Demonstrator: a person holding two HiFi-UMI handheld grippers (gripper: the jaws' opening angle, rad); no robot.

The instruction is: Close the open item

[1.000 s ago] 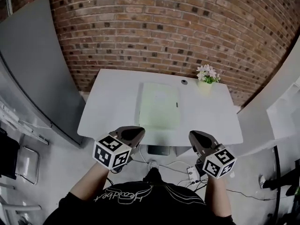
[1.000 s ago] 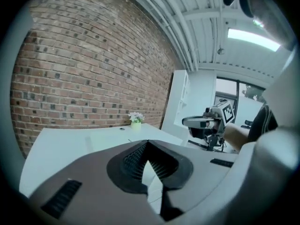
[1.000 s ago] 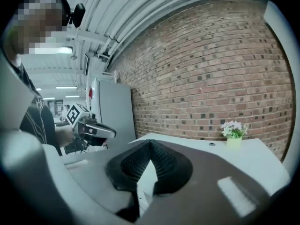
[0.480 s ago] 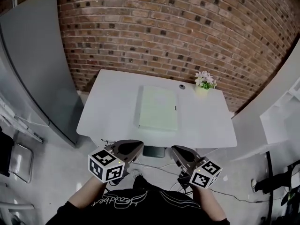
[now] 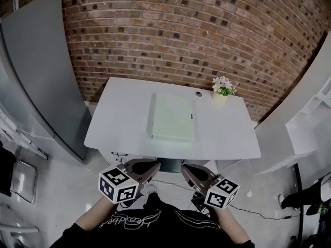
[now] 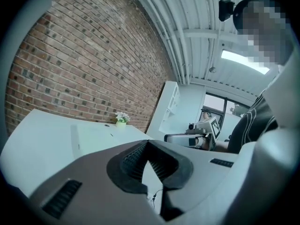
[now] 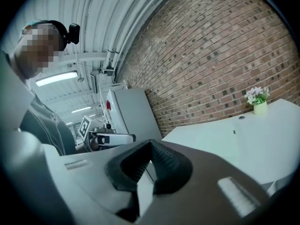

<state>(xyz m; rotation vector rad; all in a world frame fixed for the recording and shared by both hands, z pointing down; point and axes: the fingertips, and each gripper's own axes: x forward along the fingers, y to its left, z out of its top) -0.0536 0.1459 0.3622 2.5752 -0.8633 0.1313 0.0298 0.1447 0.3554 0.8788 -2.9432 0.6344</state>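
A pale green flat item [image 5: 174,117] lies shut and flat in the middle of the white table [image 5: 119,123]; it also shows in the left gripper view as the green item [image 6: 96,136] and in the right gripper view as the green item [image 7: 220,142]. My left gripper [image 5: 150,166] and right gripper [image 5: 186,171] hang side by side close to my body, short of the table's near edge and below it. Both are shut with nothing between the jaws. The left gripper [image 6: 147,143] and the right gripper [image 7: 150,143] each show their pads meeting at the tips.
A small pot of flowers [image 5: 222,88] stands at the table's far right corner, with a small round disc [image 5: 198,93] beside it. A brick wall [image 5: 170,30] runs behind the table. A grey cabinet [image 5: 36,71] stands at left. Cables and a power strip [image 5: 196,196] lie on the floor.
Both grippers have drawn back from the table's edge toward my body and come closer together. The table now sits a little farther off. The green item has not moved.
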